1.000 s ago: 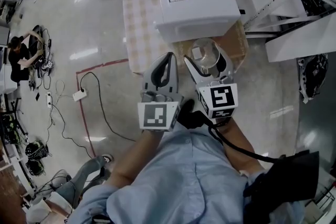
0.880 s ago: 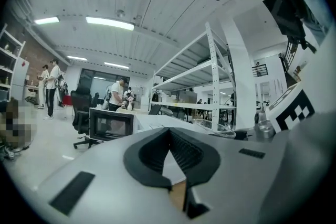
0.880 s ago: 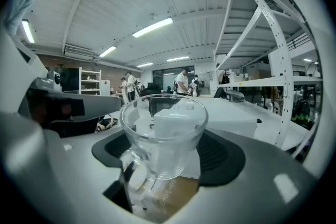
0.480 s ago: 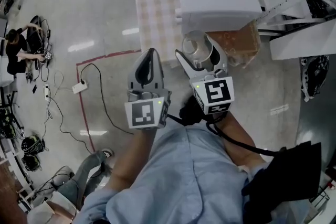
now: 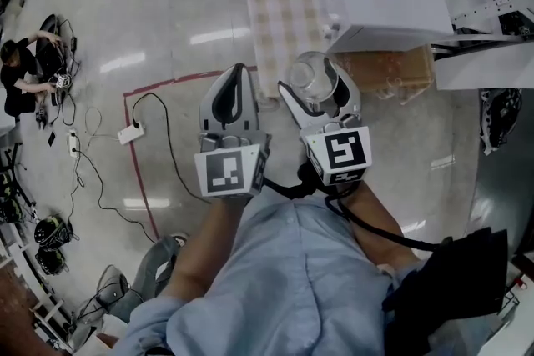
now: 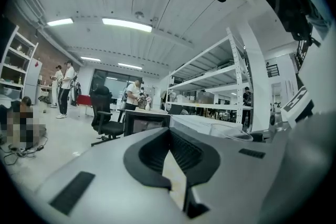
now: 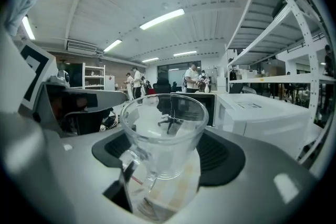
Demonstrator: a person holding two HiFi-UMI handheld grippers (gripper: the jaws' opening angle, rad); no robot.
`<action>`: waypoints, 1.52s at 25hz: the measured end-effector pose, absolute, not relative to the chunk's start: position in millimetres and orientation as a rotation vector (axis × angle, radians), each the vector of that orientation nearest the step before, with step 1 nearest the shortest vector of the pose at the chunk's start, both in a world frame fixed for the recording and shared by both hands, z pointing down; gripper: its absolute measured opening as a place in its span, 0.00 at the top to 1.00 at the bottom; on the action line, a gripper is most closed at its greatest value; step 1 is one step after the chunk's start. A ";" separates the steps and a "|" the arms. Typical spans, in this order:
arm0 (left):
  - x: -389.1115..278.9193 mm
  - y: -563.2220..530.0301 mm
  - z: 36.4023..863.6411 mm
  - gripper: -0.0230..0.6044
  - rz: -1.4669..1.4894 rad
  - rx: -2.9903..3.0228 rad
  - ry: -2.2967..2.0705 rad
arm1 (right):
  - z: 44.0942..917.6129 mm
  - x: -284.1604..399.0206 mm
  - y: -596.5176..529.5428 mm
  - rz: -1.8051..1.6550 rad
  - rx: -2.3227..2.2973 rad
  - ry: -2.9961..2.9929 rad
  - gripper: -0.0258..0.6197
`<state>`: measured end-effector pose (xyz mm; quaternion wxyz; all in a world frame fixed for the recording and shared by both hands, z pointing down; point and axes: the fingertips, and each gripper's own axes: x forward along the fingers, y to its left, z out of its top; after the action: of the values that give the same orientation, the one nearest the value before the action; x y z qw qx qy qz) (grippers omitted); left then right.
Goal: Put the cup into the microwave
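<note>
Judged the cup (image 7: 164,134) light, rigid, slick and breakable, so the hold belongs across the wall below the rim, firm but not hard. It was clear glass with a round open mouth and a loop handle low on the near side, and it looked empty. The right gripper (image 5: 315,87) clamped its body upright in the air, just short of the checked table (image 5: 284,4). The left gripper (image 5: 233,79) had its jaws together, holding nothing.

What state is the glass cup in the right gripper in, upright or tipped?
Upright: the glass cup stands rim-up between the right gripper's jaws and looks empty.
</note>
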<state>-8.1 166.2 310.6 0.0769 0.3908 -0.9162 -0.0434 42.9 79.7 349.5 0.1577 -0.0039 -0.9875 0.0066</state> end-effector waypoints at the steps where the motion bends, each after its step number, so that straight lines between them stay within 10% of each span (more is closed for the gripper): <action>1: -16.3 172.2 310.2 0.95 -0.129 1.169 -2.741 | 350.4 36.9 86.0 0.027 -0.006 -2.823 0.40; 38: -241.6 190.3 310.7 0.95 0.008 1.560 -2.589 | 358.5 -187.0 101.5 0.135 0.372 -2.853 0.40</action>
<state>-241.6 190.3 310.7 0.0595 0.5151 -0.8550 0.0027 -187.0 101.5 358.5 0.1303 0.1282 -0.9821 0.0464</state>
